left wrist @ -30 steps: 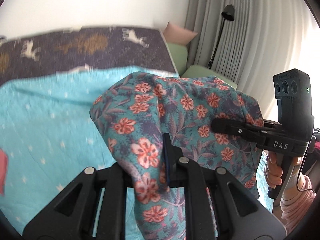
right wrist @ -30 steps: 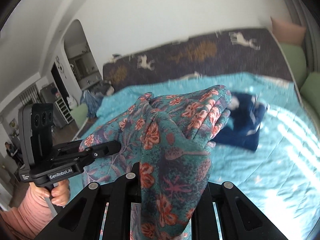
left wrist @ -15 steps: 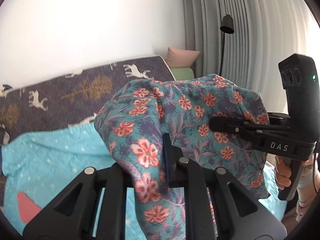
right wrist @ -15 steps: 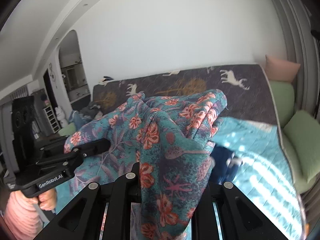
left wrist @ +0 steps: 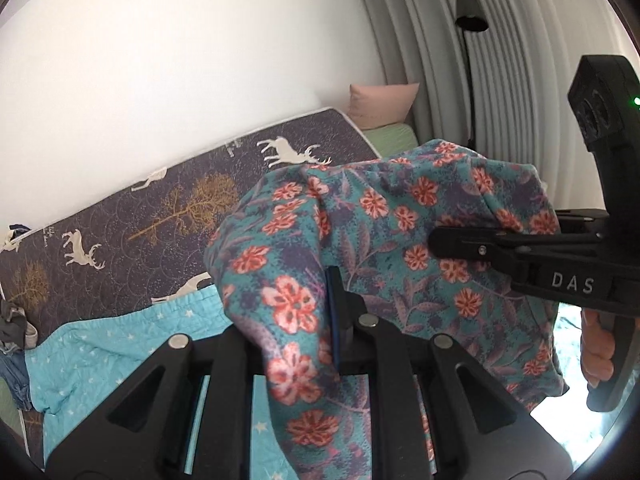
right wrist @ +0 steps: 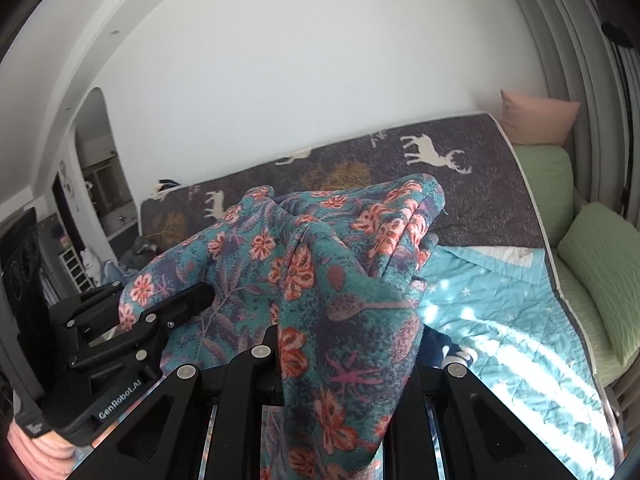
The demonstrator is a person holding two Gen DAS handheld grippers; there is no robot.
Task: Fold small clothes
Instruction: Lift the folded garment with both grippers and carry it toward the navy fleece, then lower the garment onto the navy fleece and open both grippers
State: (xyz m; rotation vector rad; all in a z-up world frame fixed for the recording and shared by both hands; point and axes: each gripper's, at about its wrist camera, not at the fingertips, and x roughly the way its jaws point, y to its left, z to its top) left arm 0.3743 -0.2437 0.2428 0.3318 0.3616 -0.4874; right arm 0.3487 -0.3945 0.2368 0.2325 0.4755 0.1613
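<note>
A teal garment with red flowers [left wrist: 384,240] hangs bunched in the air between both grippers, above the bed. In the left wrist view my left gripper [left wrist: 318,292] is shut on a fold of it; one blue pad shows and the other finger is under the cloth. The right gripper [left wrist: 440,236] clamps the garment's right side, with a hand on its handle. In the right wrist view the garment [right wrist: 320,264] drapes over my right gripper [right wrist: 340,320], which is shut on it with its fingertips hidden. The left gripper [right wrist: 196,296] bites the cloth's left part.
Below lies a turquoise star quilt [left wrist: 100,360] on a dark deer-print blanket [left wrist: 160,208]. A dark blue garment [right wrist: 440,348] lies on the quilt behind the held cloth. Pink pillow [right wrist: 536,116], green cushions [right wrist: 600,264], a black lamp [left wrist: 470,12] and curtains stand at the right.
Both grippers have risen with the floral garment still clamped between them. The bed has dropped lower in both views, and more wall and curtain show.
</note>
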